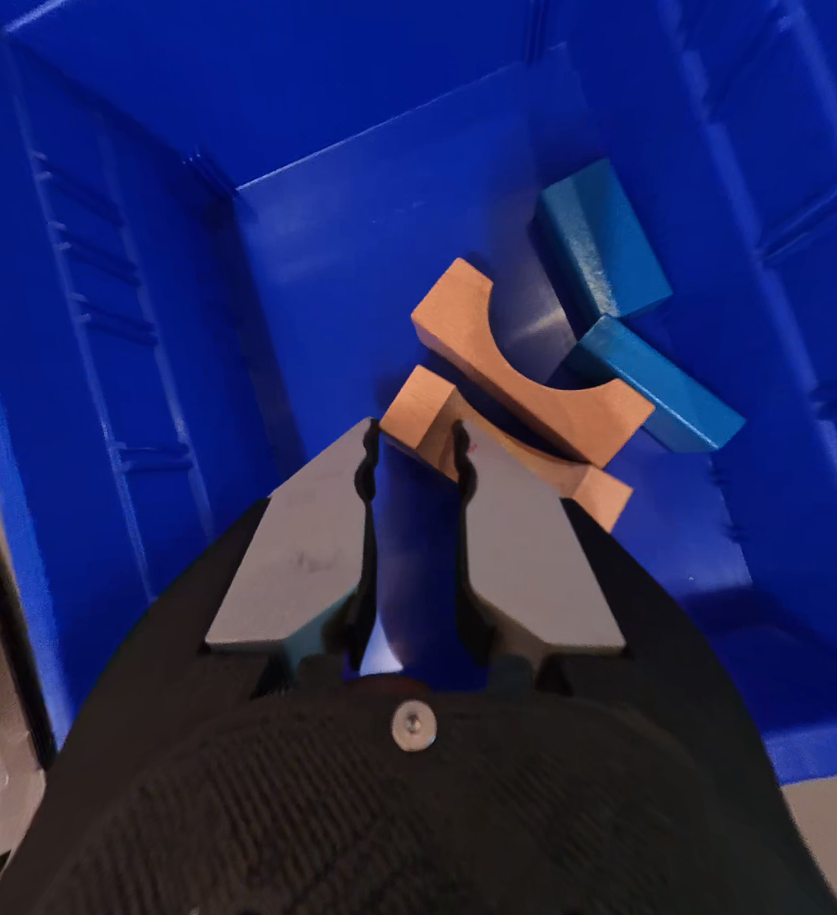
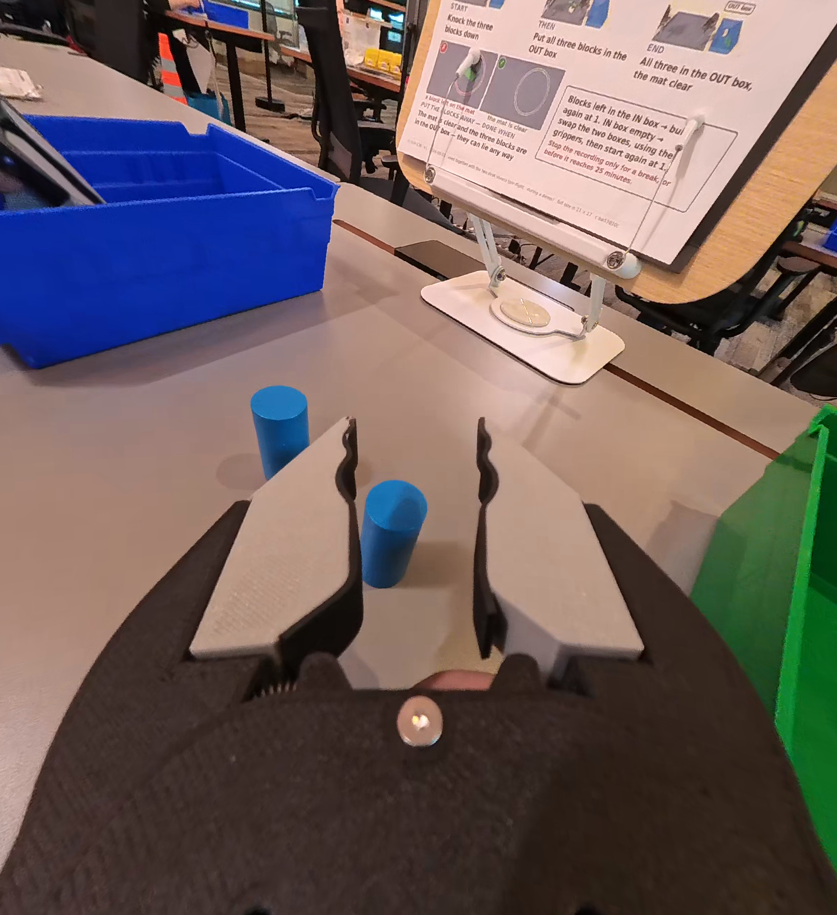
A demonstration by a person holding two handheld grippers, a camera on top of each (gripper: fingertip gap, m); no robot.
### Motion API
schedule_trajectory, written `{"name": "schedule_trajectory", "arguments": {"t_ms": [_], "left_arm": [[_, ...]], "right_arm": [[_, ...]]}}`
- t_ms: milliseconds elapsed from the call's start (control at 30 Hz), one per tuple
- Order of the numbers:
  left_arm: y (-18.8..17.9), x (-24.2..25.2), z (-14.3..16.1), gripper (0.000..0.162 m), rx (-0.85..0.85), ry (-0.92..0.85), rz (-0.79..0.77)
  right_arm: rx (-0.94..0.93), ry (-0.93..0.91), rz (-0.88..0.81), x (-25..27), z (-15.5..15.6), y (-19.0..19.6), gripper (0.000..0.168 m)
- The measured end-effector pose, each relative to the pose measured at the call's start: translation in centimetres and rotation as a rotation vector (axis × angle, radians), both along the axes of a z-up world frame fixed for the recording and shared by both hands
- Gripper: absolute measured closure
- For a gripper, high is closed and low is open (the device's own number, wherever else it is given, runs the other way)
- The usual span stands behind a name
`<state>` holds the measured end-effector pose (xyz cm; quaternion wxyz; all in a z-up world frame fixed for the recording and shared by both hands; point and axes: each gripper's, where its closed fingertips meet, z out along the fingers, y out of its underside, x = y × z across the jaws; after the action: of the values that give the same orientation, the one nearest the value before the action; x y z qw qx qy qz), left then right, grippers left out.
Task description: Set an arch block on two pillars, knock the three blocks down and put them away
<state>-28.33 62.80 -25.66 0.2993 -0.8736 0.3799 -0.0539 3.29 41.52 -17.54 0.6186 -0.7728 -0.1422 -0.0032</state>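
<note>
The building step looks to be in hand: two blue pillars [image 2: 280,430] [image 2: 392,533] stand upright and apart on the grey bench [image 2: 109,495], with no arch on them yet. The right gripper [image 2: 416,431] hovers with its fingers spread and empty, the nearer pillar between them. The left gripper [image 1: 414,435] reaches into the blue bin [image 1: 159,247], where two wooden arch blocks [image 1: 520,366] [image 1: 421,411] lie beside two blue blocks [image 1: 599,237]. Its fingers are narrowly parted around a leg of the nearer arch; the blur makes it hard to say whether they grip it. Next, that arch must be lifted clear and set level across both pillars. A green bin [image 2: 822,619] sits at the right, an instruction sheet on a stand [image 2: 525,317] behind, and office furniture beyond.
</note>
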Motion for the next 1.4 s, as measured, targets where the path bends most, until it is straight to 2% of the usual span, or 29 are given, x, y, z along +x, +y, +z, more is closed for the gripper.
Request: {"name": "schedule_trajectory", "arguments": {"t_ms": [233, 500, 733, 867, 967, 1067, 1233, 1400], "left_arm": [[-0.4, -0.7, 3.0, 0.143, 0.172, 0.025, -0.024], [-1.6, -0.9, 10.1, 0.144, 0.465, -0.045, -0.011], [-6.0, 2.5, 16.4, 0.144, 0.669, -0.226, -0.095], [-8.4, 5.2, 18.7, 0.144, 0.744, -0.272, -0.177], [-10.6, 7.9, 19.5, 0.144, 0.746, -0.345, -0.263], [-13.5, 10.9, 20.3, 0.144, 0.757, -0.437, -0.351], [-18.6, 15.5, 21.3, 0.144, 0.823, -0.553, -0.496], [-23.2, 18.3, 21.9, 0.144, 0.902, -0.651, -0.612]], "right_arm": [[0.007, 0.007, 0.008, -0.2, 0.2, -0.1, 0.123], [0.006, 0.006, 0.013, -0.3, 0.1, -0.2, 0.123], [-0.006, 0.02, 0.048, -0.9, -0.3, -0.1, 0.121], [0.03, 0.067, 0.103, -1.6, 0.7, -0.6, 0.12], [0.077, 0.158, 0.201, -2.8, 2.1, -1.4, 0.119], [0.088, 0.294, 0.387, -5.2, 3.4, -2.7, 0.121], [-0.027, 0.58, 0.775, -10.1, 4.6, -5.9, 0.117], [-0.106, 0.772, 0.95, -11.7, 5.6, -7.7, 0.108]]}}
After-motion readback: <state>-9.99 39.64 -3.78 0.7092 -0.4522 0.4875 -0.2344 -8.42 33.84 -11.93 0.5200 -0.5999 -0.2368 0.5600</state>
